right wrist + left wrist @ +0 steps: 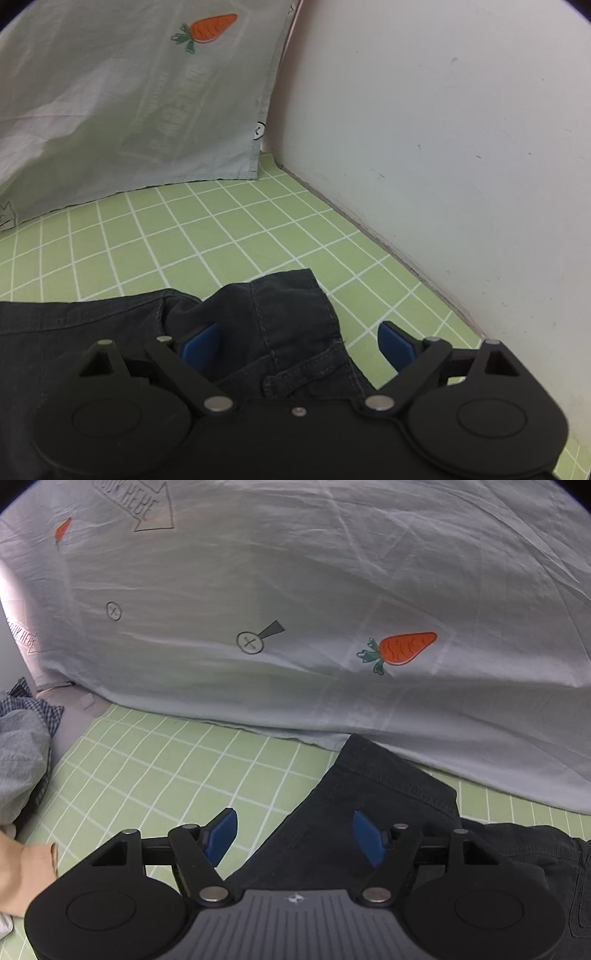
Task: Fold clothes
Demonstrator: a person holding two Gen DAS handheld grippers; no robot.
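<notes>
Both tongs gape over the dark trousers (258,317), so each should bite one waistband corner squarely.

The left gripper (293,836) hangs low over the dark trousers (373,812), jaws spread wide, its right blue pad above the cloth and its left pad off the trousers' left edge. The right gripper (299,345) is also spread wide, straddling a raised fold of the trousers, gripping nothing. A hand (22,875) shows left of the trousers.
</notes>
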